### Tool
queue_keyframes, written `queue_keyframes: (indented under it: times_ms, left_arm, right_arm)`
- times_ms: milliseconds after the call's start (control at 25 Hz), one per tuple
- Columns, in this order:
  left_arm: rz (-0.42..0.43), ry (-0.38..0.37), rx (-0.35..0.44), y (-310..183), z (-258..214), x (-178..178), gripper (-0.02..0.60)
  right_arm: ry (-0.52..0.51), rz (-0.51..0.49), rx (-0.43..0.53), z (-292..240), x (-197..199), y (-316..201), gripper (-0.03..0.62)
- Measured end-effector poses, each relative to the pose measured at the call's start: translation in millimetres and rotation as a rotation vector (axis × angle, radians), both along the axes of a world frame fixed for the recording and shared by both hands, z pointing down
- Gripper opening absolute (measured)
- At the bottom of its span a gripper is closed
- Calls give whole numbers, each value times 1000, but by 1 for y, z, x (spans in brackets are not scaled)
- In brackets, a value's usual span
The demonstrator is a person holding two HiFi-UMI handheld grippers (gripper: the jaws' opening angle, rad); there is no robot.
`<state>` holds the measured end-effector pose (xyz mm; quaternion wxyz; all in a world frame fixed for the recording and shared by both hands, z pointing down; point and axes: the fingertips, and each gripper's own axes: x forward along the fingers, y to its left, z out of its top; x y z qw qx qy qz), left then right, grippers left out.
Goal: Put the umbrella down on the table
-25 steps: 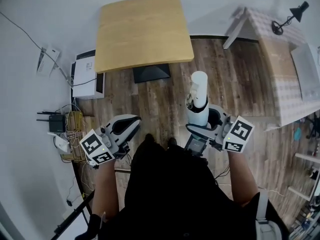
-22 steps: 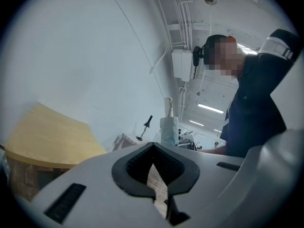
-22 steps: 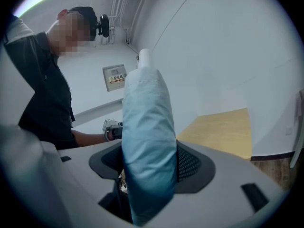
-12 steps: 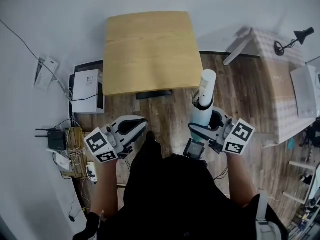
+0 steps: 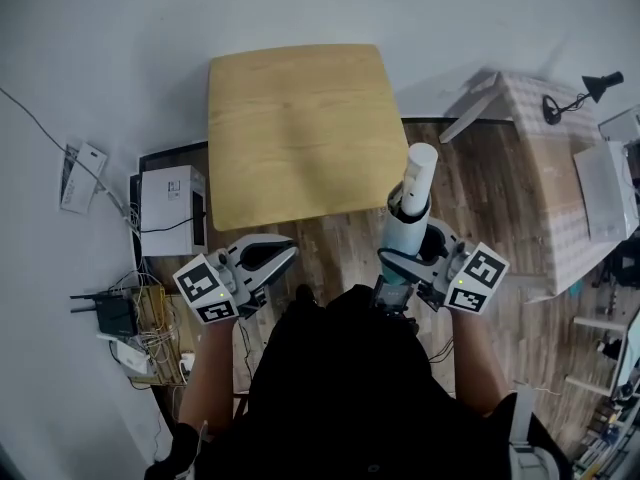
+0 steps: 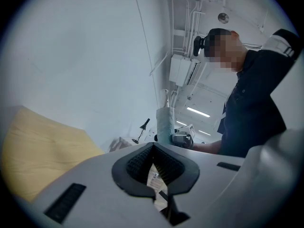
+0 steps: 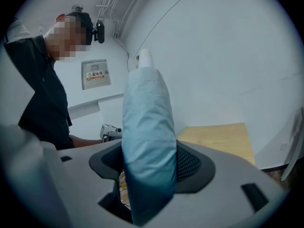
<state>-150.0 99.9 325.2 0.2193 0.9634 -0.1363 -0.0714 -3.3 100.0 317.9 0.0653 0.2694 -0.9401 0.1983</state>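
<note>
Your right gripper (image 5: 407, 255) had its jaws clamped around the folded umbrella (image 5: 409, 211), gripping the pale blue cover on both sides. The umbrella was in the air, not on the table (image 5: 296, 128). It stood nearly upright in the grip, its long axis leaning so that the white end pointed up and forward. The table lay ahead of you and to the left of that gripper, with the umbrella's top just off its near right corner. By my reading, the move would turn on carrying it forward and leftward and tipping that axis flat. Your left gripper (image 5: 268, 265) was about as near the table's front edge, jaws together on nothing. The umbrella's lower end was hidden below the jaws, and how high it was above the tabletop could not be judged.
</note>
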Motion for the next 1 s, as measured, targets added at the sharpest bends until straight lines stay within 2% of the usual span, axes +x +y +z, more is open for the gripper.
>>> queue_keyframes:
  times_ms: [200, 400, 680, 840, 1000]
  left_arm:
    - [27, -6, -4, -28, 6, 9, 12]
    - [40, -41, -9, -75, 4, 34, 12]
    - [-6, -93, -12, -113, 14, 61, 12]
    - [-32, -148, -44, -165, 8, 88, 12]
    - [-39, -206, -61, -197, 7, 111, 12]
  right_arm:
    - [36, 41, -1, 6, 15, -27, 296]
    - [-13, 65, -23, 8, 39, -75, 296]
    - [-40, -2, -12, 27, 63, -119, 296]
    - [-49, -39, -8, 20, 93, -181, 296]
    - [-104, -42, -10, 14, 116, -224, 296]
